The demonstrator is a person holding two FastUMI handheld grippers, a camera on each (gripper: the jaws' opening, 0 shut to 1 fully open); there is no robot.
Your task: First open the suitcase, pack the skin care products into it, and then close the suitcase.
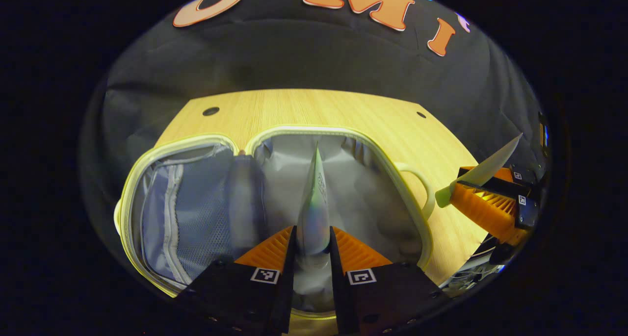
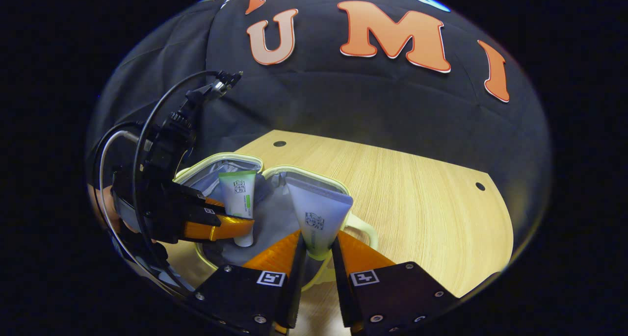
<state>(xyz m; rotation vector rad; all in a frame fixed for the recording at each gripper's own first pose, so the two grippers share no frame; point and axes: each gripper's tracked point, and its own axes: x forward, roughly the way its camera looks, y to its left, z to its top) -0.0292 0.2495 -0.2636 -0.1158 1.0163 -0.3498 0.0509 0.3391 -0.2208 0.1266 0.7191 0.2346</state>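
Both tubes up over the open case

Our left gripper point(image 1: 313, 243) is pinching a white squeeze tube with a green stripe point(image 1: 314, 203) by its cap end, above the open pale-yellow suitcase with grey lining point(image 1: 274, 132) lying flat on the light wooden table point(image 1: 314, 108). Our right gripper point(image 2: 318, 250) is clamped on a second white tube with a pale green cap point(image 2: 318, 218), just by the case's handle side point(image 2: 365, 228).

Open grey-lined suitcase point(image 1: 274, 136) flat on table; two upright white tubes point(image 2: 239, 198) point(image 2: 318, 218) above.
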